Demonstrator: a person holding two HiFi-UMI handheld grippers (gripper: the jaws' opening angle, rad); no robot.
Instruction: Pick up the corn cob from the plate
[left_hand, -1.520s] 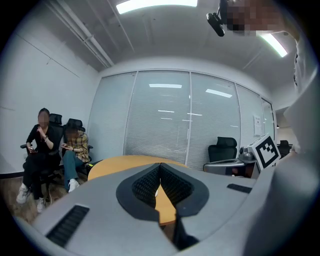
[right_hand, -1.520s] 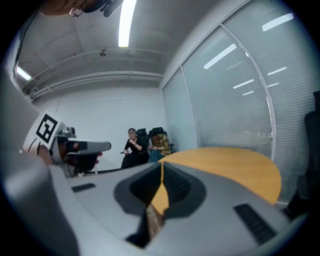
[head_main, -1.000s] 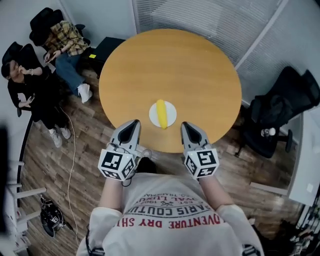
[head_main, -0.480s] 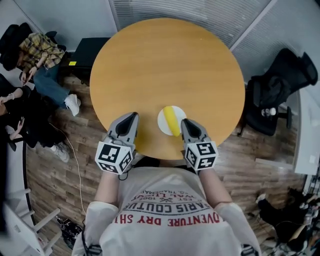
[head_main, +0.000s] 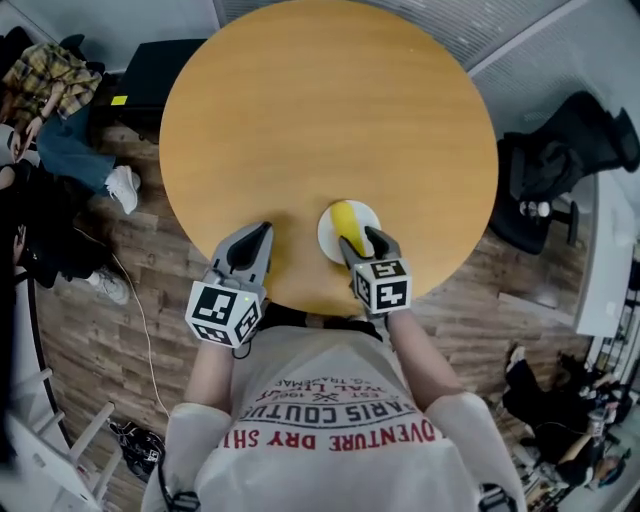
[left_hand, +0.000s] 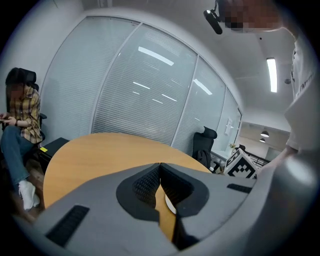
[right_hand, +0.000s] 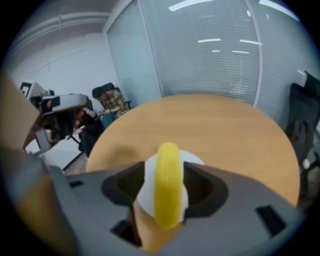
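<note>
A yellow corn cob (head_main: 344, 216) lies on a small white plate (head_main: 329, 233) near the front edge of the round wooden table (head_main: 320, 110). My right gripper (head_main: 362, 241) points steeply down over the plate's near side. In the right gripper view its jaws are opening around the corn cob (right_hand: 167, 185), which lies lengthwise between them on the plate (right_hand: 193, 159); the pads stand clear of it. My left gripper (head_main: 252, 243) hovers at the table's front edge, left of the plate, pads together and empty. In the left gripper view (left_hand: 160, 168) a sliver of plate (left_hand: 170, 204) shows.
A black office chair (head_main: 560, 165) stands right of the table. People sit on chairs at the far left (head_main: 45, 90), next to a black cabinet (head_main: 150, 65). Glass walls with blinds stand behind the table. The wooden floor surrounds it.
My right gripper has dropped forward onto the plate and its jaws have spread around the corn cob. My left gripper has moved forward and down to the table's edge.
</note>
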